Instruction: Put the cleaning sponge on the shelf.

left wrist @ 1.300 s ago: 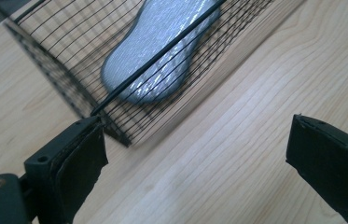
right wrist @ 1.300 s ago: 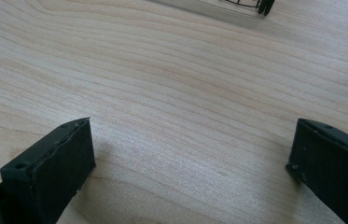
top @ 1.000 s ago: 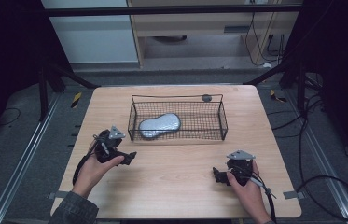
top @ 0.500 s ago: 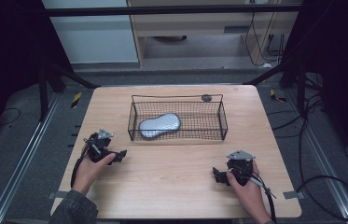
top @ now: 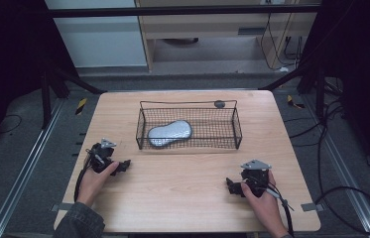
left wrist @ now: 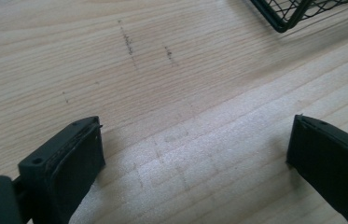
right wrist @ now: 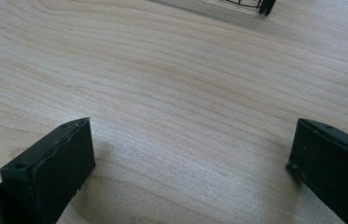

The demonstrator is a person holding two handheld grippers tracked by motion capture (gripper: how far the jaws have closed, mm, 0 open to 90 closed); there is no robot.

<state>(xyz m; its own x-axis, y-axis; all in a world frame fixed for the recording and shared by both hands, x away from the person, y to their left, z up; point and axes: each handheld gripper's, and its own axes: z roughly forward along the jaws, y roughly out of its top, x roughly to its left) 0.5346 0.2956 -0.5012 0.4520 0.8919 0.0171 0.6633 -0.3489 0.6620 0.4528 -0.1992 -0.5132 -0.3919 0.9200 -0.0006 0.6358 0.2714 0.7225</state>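
A black wire basket [top: 237, 130] stands at the middle back of the wooden table [top: 182, 198]. Inside its left half lies a silver-grey, peanut-shaped pouch [top: 169, 134]. My left gripper [top: 123, 165] rests low on the table's left side, in front of the basket's left end. In the left gripper view it [left wrist: 195, 158] is open over bare wood, and a basket corner [left wrist: 283, 18] shows at the top right. My right gripper [top: 230, 187] sits at the front right, pointing left. It [right wrist: 192, 163] is open with nothing between its jaws.
A small dark round object [top: 219, 104] lies on the table just behind the basket's back rim. Black frame bars [top: 182, 11] run overhead at the back. Cables trail on the floor [top: 351, 148] to the right of the table.
My left gripper has drawn back and to the left, away from the basket, and now sits lower near the table's left side. The right gripper has stayed put.
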